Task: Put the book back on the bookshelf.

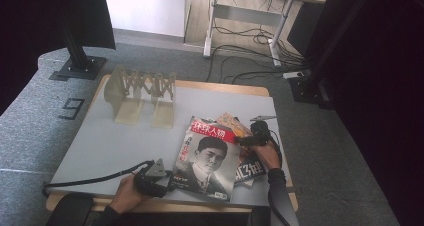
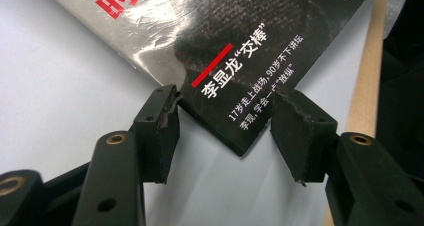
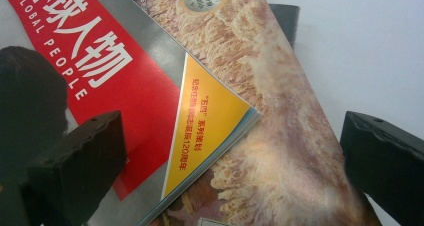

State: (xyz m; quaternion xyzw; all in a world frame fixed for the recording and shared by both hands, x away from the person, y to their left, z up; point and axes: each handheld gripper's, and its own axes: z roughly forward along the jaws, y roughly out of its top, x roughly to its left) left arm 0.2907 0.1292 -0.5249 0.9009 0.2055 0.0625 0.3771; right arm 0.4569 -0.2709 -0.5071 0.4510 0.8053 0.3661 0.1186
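Fingers of left gripper stand apart, straddling near-left corner of top magazine w/o pinching it. Mag lies flat, near-right on table, atop others. Right gripper, jaws wide, empty, hovers at far-right corner. Step: lining up grasp. Next, prob.: close on corner, lift.

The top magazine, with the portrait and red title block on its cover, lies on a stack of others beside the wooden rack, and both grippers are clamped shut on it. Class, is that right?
Not quite: neither gripper clamps the top magazine. The left gripper view shows the left gripper's jaws apart around its corner; the right gripper view shows the right gripper wide open. The rest stands.
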